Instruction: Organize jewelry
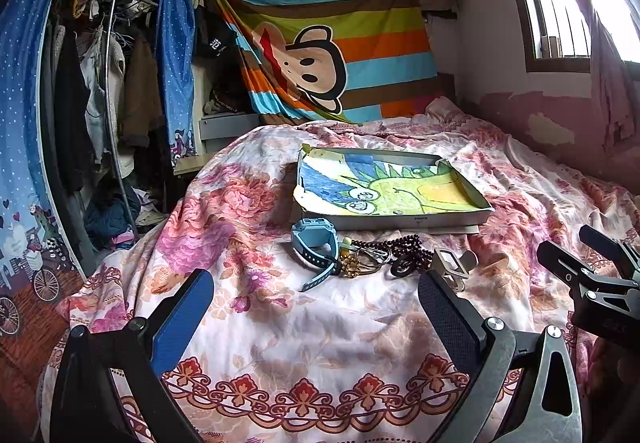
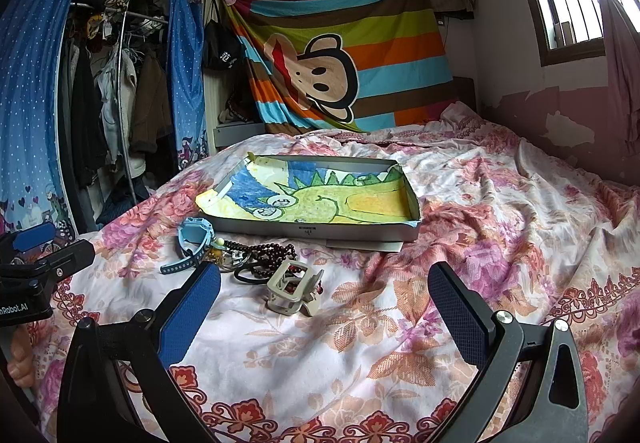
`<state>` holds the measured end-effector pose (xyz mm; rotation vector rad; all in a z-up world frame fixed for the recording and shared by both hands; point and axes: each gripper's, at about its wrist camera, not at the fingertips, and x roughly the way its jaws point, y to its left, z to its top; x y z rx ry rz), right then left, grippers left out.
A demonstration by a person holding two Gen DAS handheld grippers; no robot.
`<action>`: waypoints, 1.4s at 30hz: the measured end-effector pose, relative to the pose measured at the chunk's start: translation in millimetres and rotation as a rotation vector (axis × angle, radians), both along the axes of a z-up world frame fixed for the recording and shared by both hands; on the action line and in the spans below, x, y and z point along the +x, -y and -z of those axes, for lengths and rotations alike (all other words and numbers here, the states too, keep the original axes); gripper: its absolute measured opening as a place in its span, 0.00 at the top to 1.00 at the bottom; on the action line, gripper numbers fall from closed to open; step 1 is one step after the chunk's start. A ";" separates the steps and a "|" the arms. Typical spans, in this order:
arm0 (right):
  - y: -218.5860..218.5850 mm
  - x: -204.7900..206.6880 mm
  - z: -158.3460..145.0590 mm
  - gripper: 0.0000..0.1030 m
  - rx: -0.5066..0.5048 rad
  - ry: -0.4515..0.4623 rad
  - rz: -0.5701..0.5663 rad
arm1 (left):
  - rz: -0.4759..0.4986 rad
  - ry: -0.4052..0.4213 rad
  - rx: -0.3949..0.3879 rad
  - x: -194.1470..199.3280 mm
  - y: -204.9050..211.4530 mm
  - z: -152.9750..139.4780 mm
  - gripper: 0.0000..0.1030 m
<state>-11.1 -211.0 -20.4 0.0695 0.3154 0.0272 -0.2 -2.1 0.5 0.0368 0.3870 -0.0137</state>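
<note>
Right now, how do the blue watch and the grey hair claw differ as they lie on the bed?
The blue watch sits at the left end of the pile, nearest the tray's left corner; the grey hair claw lies at the right end, closer to the grippers. The watch is light blue with a strap trailing out flat; the claw is grey, an open boxy frame. The watch touches the dark bead string at its left; the claw overlaps its right. Both rest on the floral bedspread, outside the tray.

Blue watch (image 1: 314,249), beads (image 1: 394,245) and clip (image 1: 452,263) lie before a shallow box (image 1: 416,219).
</note>
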 end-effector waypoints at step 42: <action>0.3 2.0 0.9 0.01 0.003 -0.007 0.000 | 0.010 0.001 0.005 -2.4 2.9 0.8 0.00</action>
